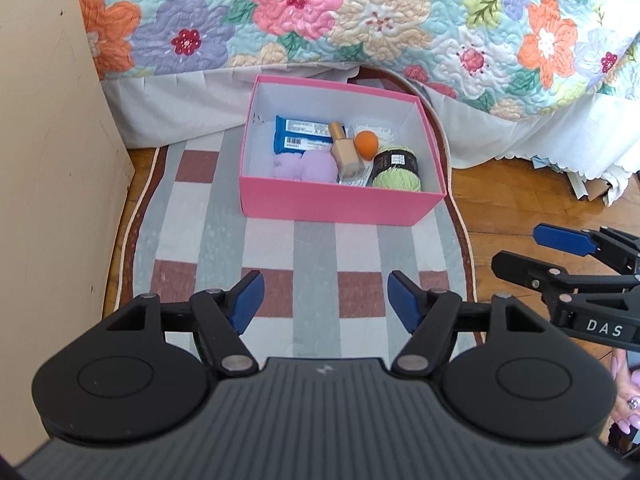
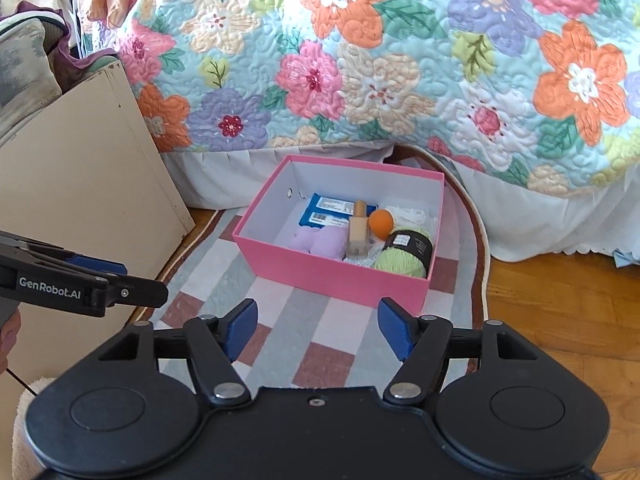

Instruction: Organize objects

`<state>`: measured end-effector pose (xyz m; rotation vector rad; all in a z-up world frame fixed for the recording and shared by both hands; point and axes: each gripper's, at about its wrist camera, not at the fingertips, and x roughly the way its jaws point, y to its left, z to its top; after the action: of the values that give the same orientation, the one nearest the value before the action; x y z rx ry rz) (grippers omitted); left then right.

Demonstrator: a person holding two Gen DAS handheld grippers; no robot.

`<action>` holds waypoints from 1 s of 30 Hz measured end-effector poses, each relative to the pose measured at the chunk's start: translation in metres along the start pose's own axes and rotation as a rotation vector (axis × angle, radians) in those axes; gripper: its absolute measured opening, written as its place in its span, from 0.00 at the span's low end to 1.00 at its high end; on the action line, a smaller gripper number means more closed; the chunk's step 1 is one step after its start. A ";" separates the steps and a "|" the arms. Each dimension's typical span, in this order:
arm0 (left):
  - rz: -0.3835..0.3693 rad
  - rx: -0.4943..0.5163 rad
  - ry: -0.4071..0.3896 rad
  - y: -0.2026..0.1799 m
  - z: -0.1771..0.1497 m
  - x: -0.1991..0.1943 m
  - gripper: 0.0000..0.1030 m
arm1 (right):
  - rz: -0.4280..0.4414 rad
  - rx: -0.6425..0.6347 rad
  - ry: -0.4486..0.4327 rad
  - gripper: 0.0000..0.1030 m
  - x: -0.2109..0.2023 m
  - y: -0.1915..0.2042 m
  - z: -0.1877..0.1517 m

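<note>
A pink box (image 1: 336,202) (image 2: 320,276) stands open on a striped rug by the bed. Inside lie a blue packet (image 1: 300,136) (image 2: 326,214), a beige bottle (image 1: 346,152) (image 2: 358,232), an orange sponge (image 1: 367,145) (image 2: 381,222), a green yarn ball (image 1: 396,170) (image 2: 404,254), a lilac soft item (image 1: 304,166) (image 2: 318,242) and a white item (image 1: 378,128) (image 2: 410,212). My left gripper (image 1: 326,304) is open and empty, hovering over the rug short of the box. My right gripper (image 2: 316,330) is open and empty, also short of the box; it shows in the left wrist view (image 1: 520,250) at the right.
The striped rug (image 1: 280,248) (image 2: 280,312) lies on a wooden floor (image 1: 520,200) (image 2: 560,312). A floral quilt (image 1: 360,20) (image 2: 400,60) hangs off the bed behind the box. A cream cabinet side (image 1: 48,160) (image 2: 80,184) stands at the left.
</note>
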<state>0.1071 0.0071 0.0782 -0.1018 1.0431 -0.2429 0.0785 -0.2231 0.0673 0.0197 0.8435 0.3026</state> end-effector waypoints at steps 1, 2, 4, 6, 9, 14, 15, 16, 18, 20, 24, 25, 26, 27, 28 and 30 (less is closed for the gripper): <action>0.004 0.000 0.002 0.000 -0.001 0.001 0.66 | -0.008 0.003 0.003 0.74 0.001 0.000 -0.002; 0.010 -0.001 0.002 0.000 -0.003 0.002 0.66 | -0.018 0.008 0.007 0.74 0.002 -0.001 -0.003; 0.021 0.000 0.002 0.000 -0.005 0.002 0.68 | -0.031 0.022 0.015 0.79 0.003 -0.003 -0.007; 0.035 0.001 0.002 0.000 -0.006 0.004 0.70 | -0.044 0.030 0.021 0.80 0.004 -0.004 -0.010; 0.054 0.005 0.000 0.000 -0.009 0.006 0.76 | -0.081 0.029 0.032 0.85 0.007 -0.003 -0.013; 0.065 -0.011 0.001 0.002 -0.012 0.007 0.95 | -0.122 0.035 0.043 0.88 0.009 -0.001 -0.015; 0.064 -0.018 0.008 0.003 -0.012 0.008 0.96 | -0.122 0.044 0.048 0.88 0.009 -0.002 -0.015; 0.065 -0.025 0.018 0.004 -0.012 0.009 0.96 | -0.123 0.053 0.053 0.88 0.009 -0.002 -0.015; 0.070 -0.032 0.024 0.004 -0.013 0.009 0.96 | -0.126 0.068 0.061 0.88 0.009 -0.002 -0.015; 0.080 -0.033 0.022 0.005 -0.014 0.008 0.96 | -0.134 0.080 0.073 0.88 0.010 -0.003 -0.016; 0.099 -0.034 0.047 0.004 -0.015 0.010 0.96 | -0.146 0.093 0.092 0.88 0.010 -0.002 -0.017; 0.103 -0.033 0.055 0.004 -0.016 0.010 0.96 | -0.148 0.097 0.096 0.88 0.010 -0.002 -0.017; 0.107 -0.033 0.064 0.003 -0.016 0.011 0.96 | -0.150 0.100 0.099 0.88 0.010 -0.002 -0.017; 0.108 -0.032 0.072 0.003 -0.017 0.012 0.96 | -0.151 0.103 0.104 0.88 0.010 -0.002 -0.017; 0.107 -0.033 0.078 0.003 -0.018 0.013 0.96 | -0.152 0.105 0.107 0.88 0.010 -0.003 -0.017; 0.107 -0.038 0.089 0.004 -0.019 0.015 0.96 | -0.159 0.109 0.114 0.88 0.010 -0.003 -0.017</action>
<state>0.0983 0.0075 0.0555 -0.0700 1.1386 -0.1318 0.0725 -0.2248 0.0484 0.0374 0.9681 0.1089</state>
